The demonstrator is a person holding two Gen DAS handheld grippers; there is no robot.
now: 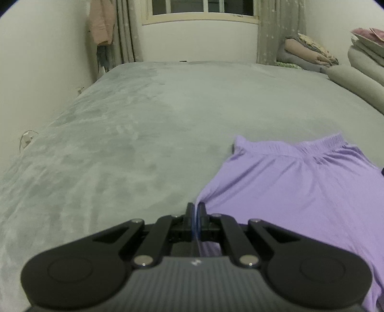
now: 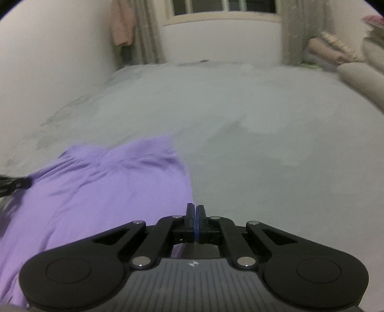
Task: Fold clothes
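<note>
A purple garment [image 1: 300,192] with an elastic waistband [image 1: 295,146] lies flat on the grey bed [image 1: 144,144]. My left gripper [image 1: 196,208] is shut on the garment's near left edge, with a strip of purple cloth pinched between its pads. In the right wrist view the same garment [image 2: 100,192] spreads to the left, and my right gripper [image 2: 195,208] is shut at its near right edge. Whether cloth is caught between the right pads cannot be told. The left gripper [image 2: 26,184] shows at the far left edge of that view, on the garment.
Pillows and folded bedding [image 1: 309,52] are stacked at the bed's far right corner. A window with curtains [image 1: 201,12] is behind the bed. Pink clothing [image 1: 100,24] hangs on the left wall, with a cable [image 1: 26,139] beside the bed's left edge.
</note>
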